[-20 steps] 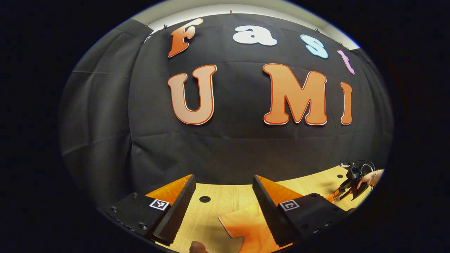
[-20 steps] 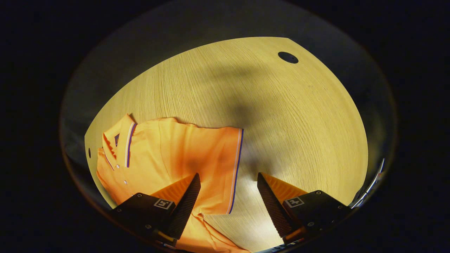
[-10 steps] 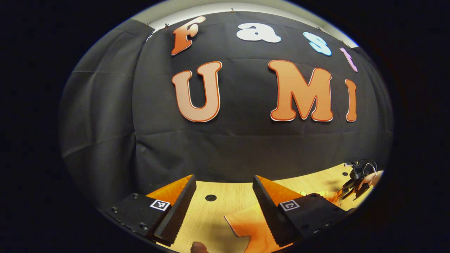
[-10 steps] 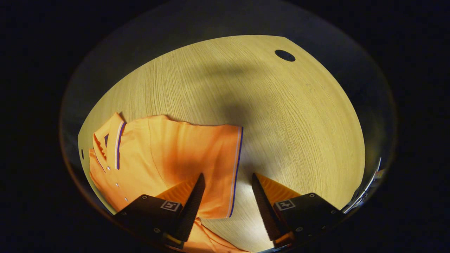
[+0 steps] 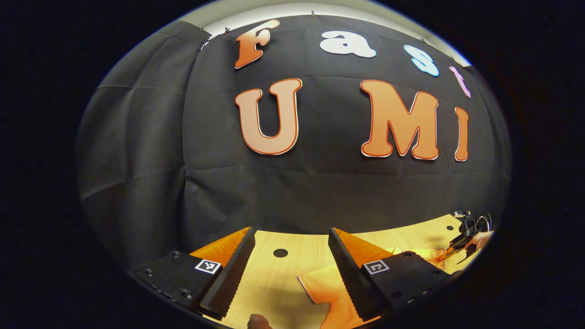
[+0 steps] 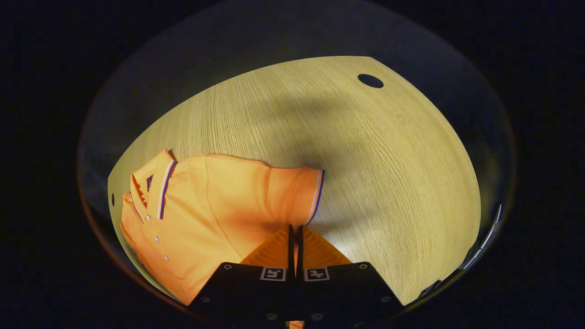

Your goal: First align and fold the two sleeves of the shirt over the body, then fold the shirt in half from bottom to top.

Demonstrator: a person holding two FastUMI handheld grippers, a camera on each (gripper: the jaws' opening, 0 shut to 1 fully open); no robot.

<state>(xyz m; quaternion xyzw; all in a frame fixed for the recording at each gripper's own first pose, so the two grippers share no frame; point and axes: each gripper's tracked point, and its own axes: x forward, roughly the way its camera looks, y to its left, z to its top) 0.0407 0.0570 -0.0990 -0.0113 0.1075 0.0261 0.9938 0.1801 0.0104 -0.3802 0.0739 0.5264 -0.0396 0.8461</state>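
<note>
An orange polo shirt with striped collar and cuff trim lies on the wooden table. In the right gripper view my right gripper is shut, its fingertips pinching the lower end of the sleeve by the striped cuff; the sleeve is bunched up there. In the left gripper view my left gripper stands open above the table, with an edge of the shirt lying beside and under its right finger and nothing between the fingers. Far right there, the right gripper and a hand show over the shirt.
The table has a round hole near its far corner and another hole ahead of the left gripper. The black booth wall rises just behind the table edge. Bare wood lies right of the sleeve.
The right gripper has closed from wide open onto the sleeve's cuff end, and the sleeve has bunched. The left gripper stayed open and drifted slightly left.
</note>
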